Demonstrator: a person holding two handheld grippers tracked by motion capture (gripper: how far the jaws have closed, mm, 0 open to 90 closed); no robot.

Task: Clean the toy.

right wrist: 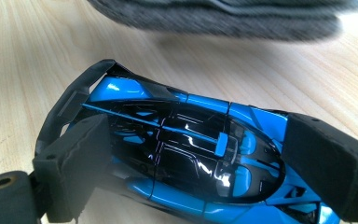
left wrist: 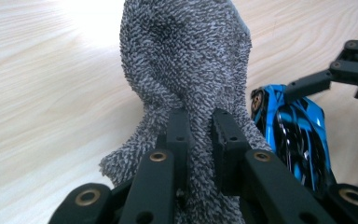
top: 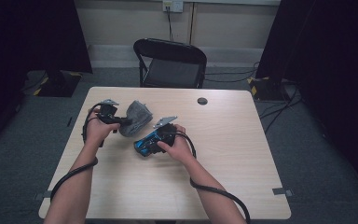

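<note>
Wooden surface: left claw clamped on grey cloth; right claw clamped on blue toy car beside it.

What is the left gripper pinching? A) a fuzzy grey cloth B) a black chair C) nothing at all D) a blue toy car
A: in the left gripper view the left gripper has its jaws closed on the fuzzy grey cloth, while the blue toy car sits between the jaws of the right gripper.
</note>
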